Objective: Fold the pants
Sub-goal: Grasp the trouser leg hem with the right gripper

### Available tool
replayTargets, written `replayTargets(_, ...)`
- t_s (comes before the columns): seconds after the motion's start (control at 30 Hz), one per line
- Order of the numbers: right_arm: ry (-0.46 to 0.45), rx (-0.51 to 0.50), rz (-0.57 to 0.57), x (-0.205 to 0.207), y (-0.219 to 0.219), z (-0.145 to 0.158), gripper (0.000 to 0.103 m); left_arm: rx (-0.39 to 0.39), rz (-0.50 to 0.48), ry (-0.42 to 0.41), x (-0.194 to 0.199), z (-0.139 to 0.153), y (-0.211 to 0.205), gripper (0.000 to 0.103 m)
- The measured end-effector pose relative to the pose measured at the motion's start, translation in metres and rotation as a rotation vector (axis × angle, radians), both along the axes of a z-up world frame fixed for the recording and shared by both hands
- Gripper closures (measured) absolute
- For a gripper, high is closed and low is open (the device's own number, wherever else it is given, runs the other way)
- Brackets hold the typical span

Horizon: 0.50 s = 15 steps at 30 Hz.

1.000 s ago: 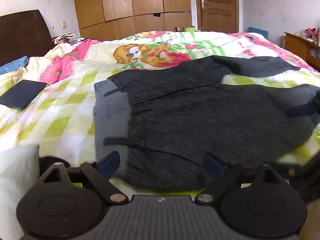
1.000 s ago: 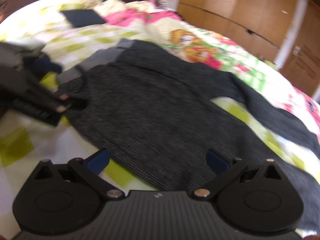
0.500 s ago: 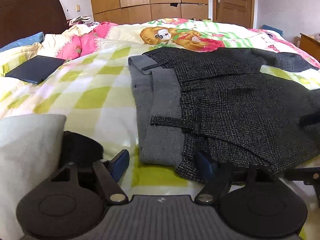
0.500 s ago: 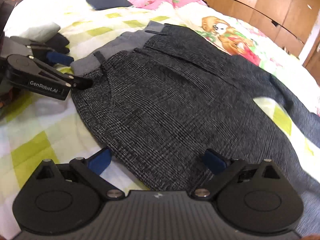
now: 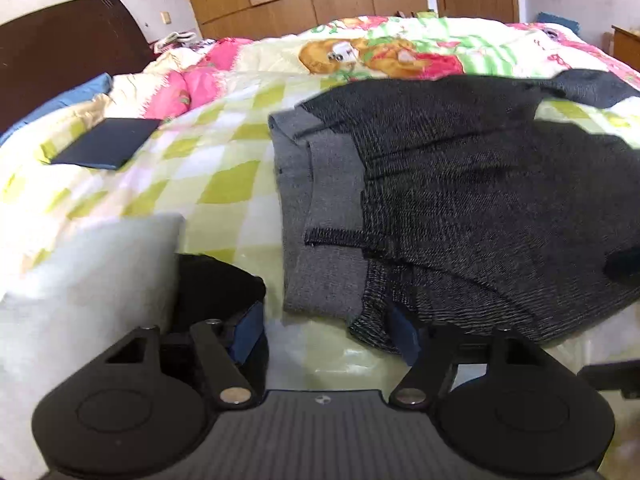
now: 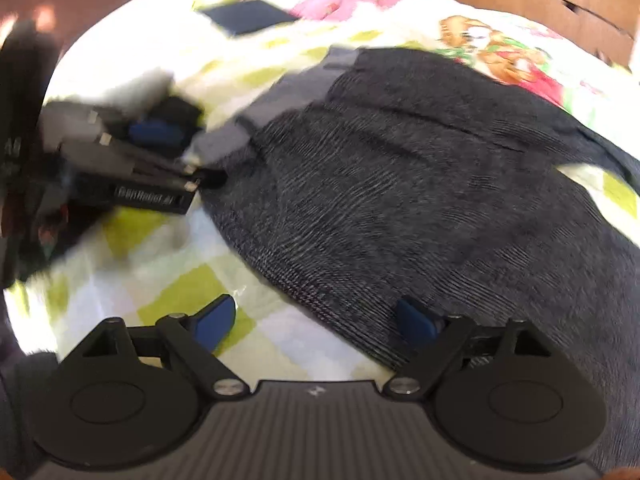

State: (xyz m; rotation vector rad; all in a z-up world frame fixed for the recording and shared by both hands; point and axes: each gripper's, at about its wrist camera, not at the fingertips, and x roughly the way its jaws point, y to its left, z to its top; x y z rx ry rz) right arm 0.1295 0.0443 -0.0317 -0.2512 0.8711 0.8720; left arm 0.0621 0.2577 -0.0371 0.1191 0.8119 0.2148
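pants (image 5: 472, 208): lying flat on the bed (image 5: 208, 176), waistband (image 5: 320, 216) toward the left of both views, legs running off to the far right — long axis across the bed, left to right.
left gripper (image 5: 326, 334): at the near waistband corner; jaws fairly wide, just been closing; right-hand pad (image 5: 402, 336) tucked under the fabric edge, left-hand pad over bare quilt — corner sits between them, not yet pinched.
right gripper (image 6: 316, 322): further along the near edge, toward the legs; jaws wide, just been closing; near hem crosses the gap, right pad over cloth, left pad over quilt, nothing clamped.
nearer to waistband: left gripper, seen in the right wrist view (image 6: 188, 168) touching that corner.
direction of fold, as judged: near edge lifted and carried away toward the far edge, along the short axis.
risk, as judged: grabbing only the top layer at the corner.
clutter: dark flat book (image 5: 106, 144) well apart, up-left; white bundle (image 5: 80, 280) just beside the left gripper.
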Motion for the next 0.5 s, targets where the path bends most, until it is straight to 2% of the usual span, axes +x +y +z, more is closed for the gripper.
replayTargets(0.07,-0.013,0.037,-0.087,0.007,-0.036,0.012,0.016,0.013,0.009,-0.033,-0.007,0.014,-0.008,0.022)
replayTargets(0.17,-0.035,0.053,-0.294,0.025,-0.117,0.025,0.016,-0.001,-0.017,-0.089,-0.012,0.035,-0.03,0.022)
replayTargets(0.37,-0.041,0.031,-0.825,0.056,-0.321,0.024,0.015,-0.095,-0.207,-0.133,0.015,0.048,-0.12,0.022)
replayTargets(0.5,-0.004,0.107,-1.127,0.069,-0.435,0.009,0.015,-0.173,-0.339,-0.122,0.049,0.042,-0.192,0.022)
